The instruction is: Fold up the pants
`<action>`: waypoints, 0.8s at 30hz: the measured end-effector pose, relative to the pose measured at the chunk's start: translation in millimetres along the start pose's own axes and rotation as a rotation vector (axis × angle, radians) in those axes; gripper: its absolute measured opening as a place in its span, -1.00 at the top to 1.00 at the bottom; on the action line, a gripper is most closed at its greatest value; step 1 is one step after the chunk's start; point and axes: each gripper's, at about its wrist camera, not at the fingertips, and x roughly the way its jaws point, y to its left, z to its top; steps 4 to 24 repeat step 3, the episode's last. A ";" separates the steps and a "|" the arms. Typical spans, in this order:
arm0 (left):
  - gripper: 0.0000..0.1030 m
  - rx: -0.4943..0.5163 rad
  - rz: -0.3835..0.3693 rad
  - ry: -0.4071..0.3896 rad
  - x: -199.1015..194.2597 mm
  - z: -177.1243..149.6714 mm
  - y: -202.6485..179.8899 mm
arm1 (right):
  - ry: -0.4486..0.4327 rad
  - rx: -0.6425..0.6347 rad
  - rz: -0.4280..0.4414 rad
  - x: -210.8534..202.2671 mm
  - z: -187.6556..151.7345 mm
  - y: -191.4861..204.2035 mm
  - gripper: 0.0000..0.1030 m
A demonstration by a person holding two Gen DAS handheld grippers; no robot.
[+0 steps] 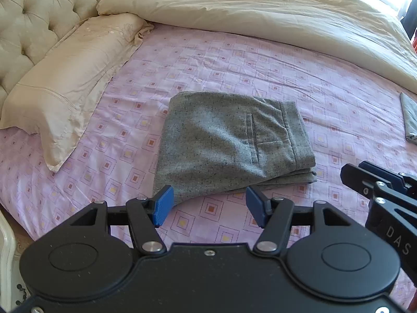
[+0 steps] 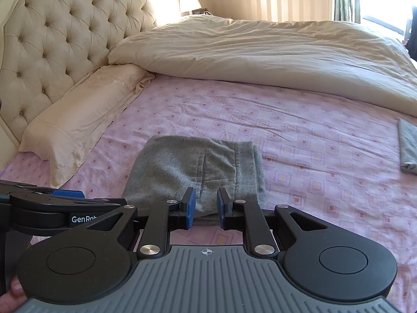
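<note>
The grey speckled pants lie folded into a compact rectangle on the pink patterned sheet, pocket slit facing up. My left gripper hovers at the near edge of the pants, its blue pads wide apart with nothing between them. In the right wrist view the same pants lie just beyond my right gripper. Its blue pads stand a narrow gap apart and grip no cloth. The right gripper also shows at the right of the left wrist view, clear of the pants.
A cream pillow and tufted headboard lie to the left. A bunched beige duvet covers the far side of the bed. Another folded grey garment sits at the right edge. A lamp stands behind the bed.
</note>
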 end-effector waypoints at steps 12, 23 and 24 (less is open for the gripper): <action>-0.26 0.005 -0.007 0.009 3.4 1.1 3.1 | 0.010 -0.001 -0.002 3.2 -0.2 1.8 0.66; -0.26 0.005 -0.007 0.009 3.4 1.1 3.1 | 0.010 -0.001 -0.002 3.2 -0.2 1.8 0.66; -0.26 0.005 -0.007 0.009 3.4 1.1 3.1 | 0.010 -0.001 -0.002 3.2 -0.2 1.8 0.66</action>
